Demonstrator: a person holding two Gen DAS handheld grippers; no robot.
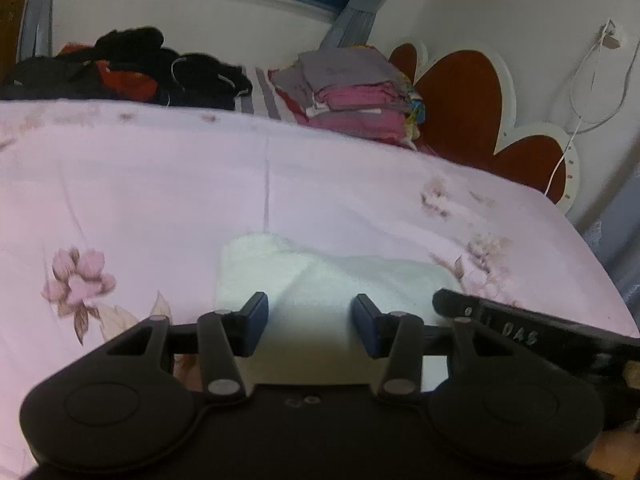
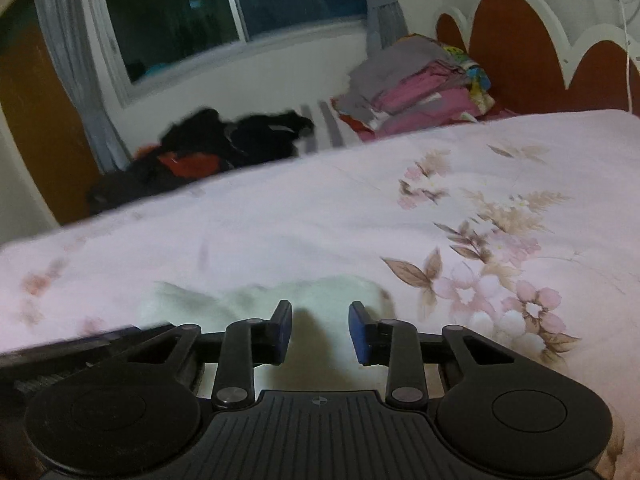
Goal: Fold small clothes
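A small white cloth [image 1: 320,276] lies bunched on the pink floral bedsheet [image 1: 160,184]. My left gripper [image 1: 312,326] is open just above its near edge, with blue pads on either side and nothing between them. The cloth also shows in the right wrist view [image 2: 304,296]. My right gripper [image 2: 320,332] is open over its near part and empty. The right gripper's black body [image 1: 540,332] shows at the lower right of the left wrist view, close beside the left one.
A stack of folded pink and grey clothes [image 1: 352,92] sits at the far side by the red and white headboard [image 1: 480,100]. A heap of dark and red clothes [image 1: 132,68] lies at the far left under the window. A white cable [image 1: 580,92] hangs on the wall.
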